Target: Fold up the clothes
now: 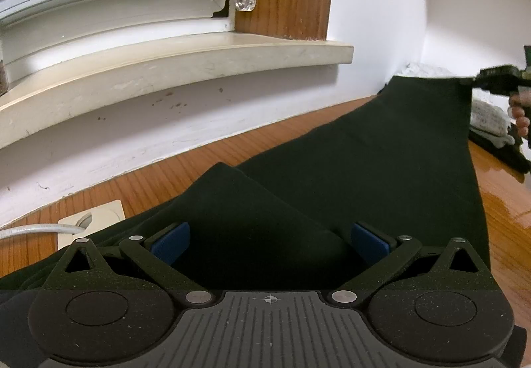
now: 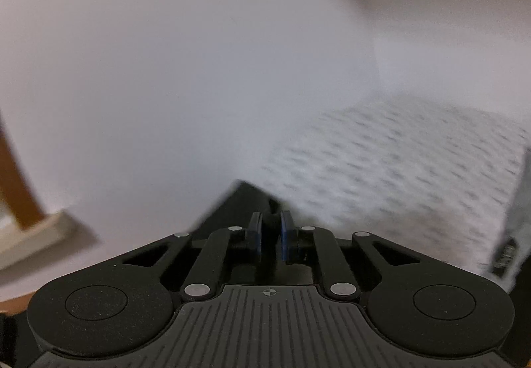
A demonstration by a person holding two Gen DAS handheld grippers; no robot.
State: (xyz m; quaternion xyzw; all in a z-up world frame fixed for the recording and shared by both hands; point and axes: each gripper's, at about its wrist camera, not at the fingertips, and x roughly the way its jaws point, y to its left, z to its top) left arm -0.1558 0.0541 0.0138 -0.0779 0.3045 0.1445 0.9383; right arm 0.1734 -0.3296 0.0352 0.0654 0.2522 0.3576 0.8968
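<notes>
A: How does the right gripper (image 2: pixel 270 231) stand?
B: Its blue pads (image 2: pixel 286 235) are pressed together on a corner of the dark garment (image 2: pixel 242 202), which pokes out just past the tips. Beyond that lies a white patterned cloth (image 2: pixel 398 168), blurred, and a white wall (image 2: pixel 166 69).

A: And the left gripper (image 1: pixel 270 243)?
B: Spread wide, pinching nothing. The dark garment (image 1: pixel 365 162) lies right under and ahead of it on the wooden table (image 1: pixel 139 182), a folded ridge running between the pads. Its far corner stretches up to the right gripper (image 1: pixel 478 79) at the right edge. To the left front sits a white cable outlet (image 1: pixel 96 218); further off, a windowsill (image 1: pixel 199 55).
</notes>
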